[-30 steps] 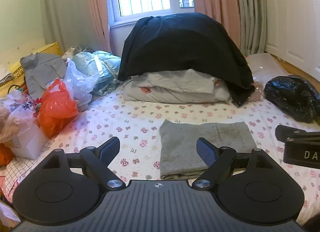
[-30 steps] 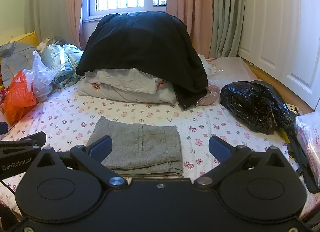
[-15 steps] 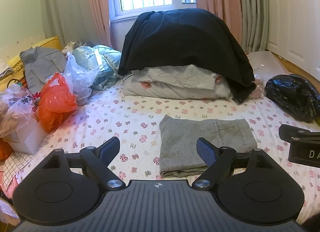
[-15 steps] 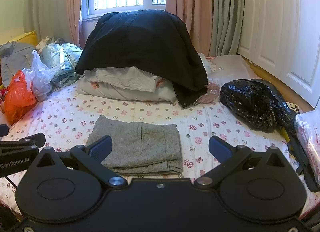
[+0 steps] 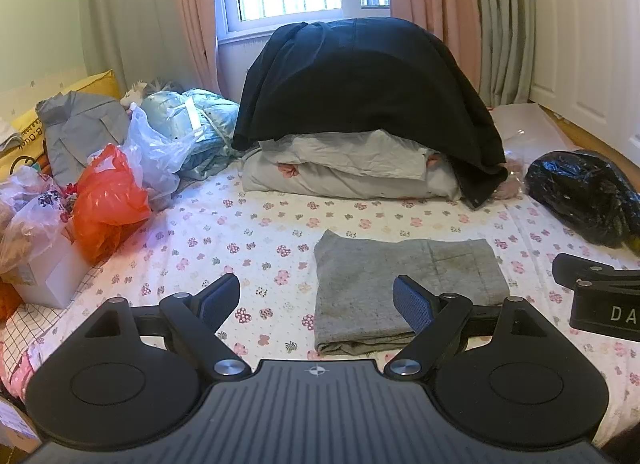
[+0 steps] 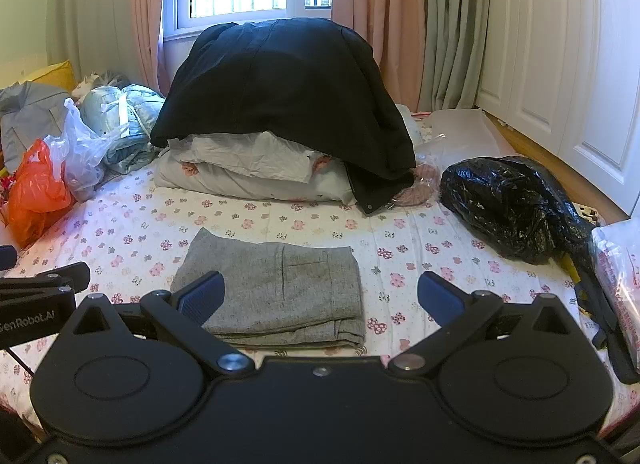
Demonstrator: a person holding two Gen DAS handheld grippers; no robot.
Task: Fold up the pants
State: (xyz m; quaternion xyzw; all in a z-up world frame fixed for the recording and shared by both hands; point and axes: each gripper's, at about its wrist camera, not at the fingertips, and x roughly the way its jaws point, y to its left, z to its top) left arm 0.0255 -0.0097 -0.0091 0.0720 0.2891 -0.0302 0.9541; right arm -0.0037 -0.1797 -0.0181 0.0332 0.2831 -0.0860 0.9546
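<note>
Both claws slightly farther back

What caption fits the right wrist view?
Open right hand-held gripper above folded grey pants on floral bedsheet.

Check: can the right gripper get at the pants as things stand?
Probably yes. The right gripper is open and empty, and the folded pants lie flat on the bed just ahead of it, nothing on top or between. The left gripper sits off to the side.

Matt grey knit-cloth pants point(image 5: 404, 284) lie on printed cotton-like sheet point(image 5: 256, 232); glossy black plastic bag point(image 6: 508, 204).
</note>
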